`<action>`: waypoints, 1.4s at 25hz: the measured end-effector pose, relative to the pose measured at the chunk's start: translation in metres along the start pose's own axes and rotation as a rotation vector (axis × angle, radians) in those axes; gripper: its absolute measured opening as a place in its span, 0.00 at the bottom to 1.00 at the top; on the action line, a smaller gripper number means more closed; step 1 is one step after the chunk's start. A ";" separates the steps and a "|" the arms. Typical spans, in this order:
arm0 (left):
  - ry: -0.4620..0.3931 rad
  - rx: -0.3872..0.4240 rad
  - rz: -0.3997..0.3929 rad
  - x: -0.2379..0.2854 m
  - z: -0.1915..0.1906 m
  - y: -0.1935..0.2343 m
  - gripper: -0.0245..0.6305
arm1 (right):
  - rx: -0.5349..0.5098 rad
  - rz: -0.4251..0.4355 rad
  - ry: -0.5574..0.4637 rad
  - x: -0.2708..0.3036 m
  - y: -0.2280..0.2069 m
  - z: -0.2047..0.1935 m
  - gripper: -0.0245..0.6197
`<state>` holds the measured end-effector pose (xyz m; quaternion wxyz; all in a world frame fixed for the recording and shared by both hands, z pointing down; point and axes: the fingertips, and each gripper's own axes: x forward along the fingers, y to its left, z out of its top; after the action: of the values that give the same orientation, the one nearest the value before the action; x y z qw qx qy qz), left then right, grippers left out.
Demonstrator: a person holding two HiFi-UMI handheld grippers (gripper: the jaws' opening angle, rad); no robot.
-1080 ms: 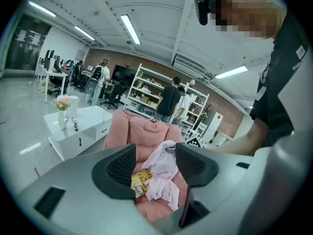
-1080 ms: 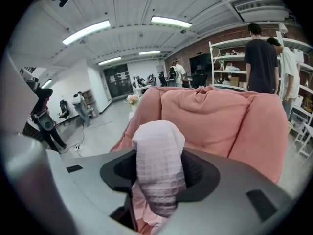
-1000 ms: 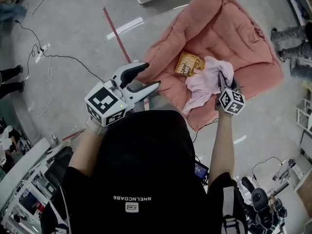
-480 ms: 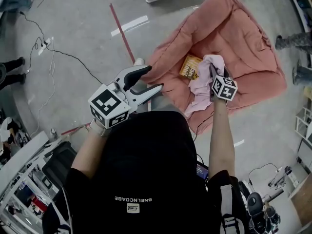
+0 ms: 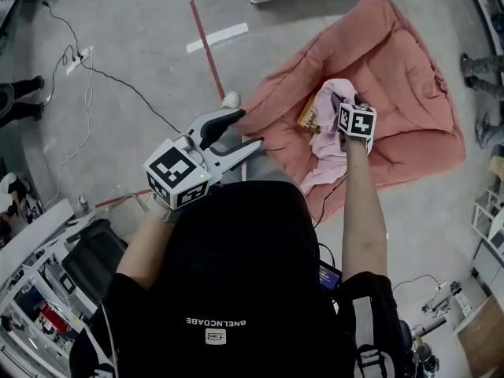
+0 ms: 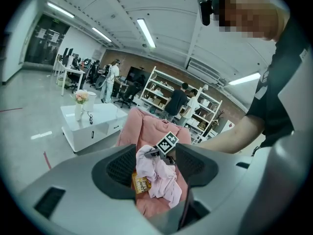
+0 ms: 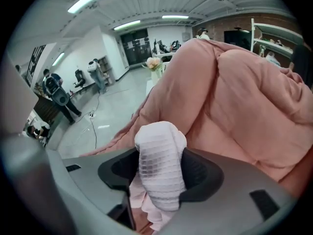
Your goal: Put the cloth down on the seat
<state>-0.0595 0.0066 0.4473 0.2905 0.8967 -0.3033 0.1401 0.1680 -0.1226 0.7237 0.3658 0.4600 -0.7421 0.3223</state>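
Release is in hand: the right gripper (image 7: 160, 170), jaws just opening yet grasping the cloth (image 5: 327, 144) that lies on the seat (image 5: 409, 77), needs to let go fully and lift; the left gripper (image 5: 246, 128) is released, empty.

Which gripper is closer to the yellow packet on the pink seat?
Right. The right gripper is beside the packet, its jaws have just been opening with the cloth between them; the left gripper hangs back at the near edge of the seat.
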 end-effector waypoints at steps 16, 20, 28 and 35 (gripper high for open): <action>0.015 -0.013 0.000 -0.011 -0.014 0.008 0.44 | -0.037 0.055 0.040 0.011 0.025 0.011 0.46; 0.022 -0.008 -0.014 -0.011 -0.016 0.009 0.44 | -0.030 0.048 0.024 -0.001 0.026 0.014 0.46; 0.049 0.046 -0.087 -0.004 0.001 0.005 0.44 | 0.036 0.020 -0.089 -0.049 0.027 0.036 0.46; 0.058 0.097 -0.187 0.017 0.037 0.003 0.44 | 0.121 0.001 -0.222 -0.105 0.030 0.055 0.40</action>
<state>-0.0449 -0.0254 0.4265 0.2672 0.9296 -0.2026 0.1527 0.1590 -0.1089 0.6024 0.2531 0.5136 -0.7574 0.3137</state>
